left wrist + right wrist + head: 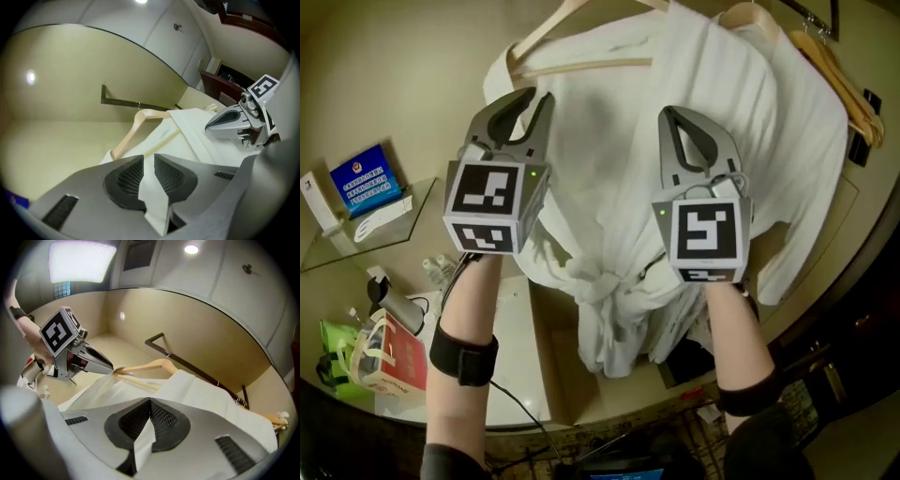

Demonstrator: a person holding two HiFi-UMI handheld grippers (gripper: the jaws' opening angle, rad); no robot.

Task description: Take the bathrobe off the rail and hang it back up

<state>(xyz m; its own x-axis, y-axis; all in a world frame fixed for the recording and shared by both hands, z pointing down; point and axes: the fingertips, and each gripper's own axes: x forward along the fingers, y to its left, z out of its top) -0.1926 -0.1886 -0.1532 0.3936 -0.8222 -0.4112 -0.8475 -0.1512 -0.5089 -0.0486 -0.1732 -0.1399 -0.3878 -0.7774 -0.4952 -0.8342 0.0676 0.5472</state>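
Folds of white towelling bathrobe [609, 150] sit clamped in my left gripper [149, 157] and right gripper [150, 401]. I lift both evenly, keeping the pale wooden hanger [581, 66] level.

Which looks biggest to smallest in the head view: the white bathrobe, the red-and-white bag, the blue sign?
1. bathrobe: by far the largest, filling most of the upper frame.
2. red-and-white bag and blue sign: these look much alike in size, so I won't rank them.

Both forearms rise from the lower frame; the grey left gripper [540, 97] and grey right gripper [668, 112] each pinch a fold of white bathrobe [609, 150].
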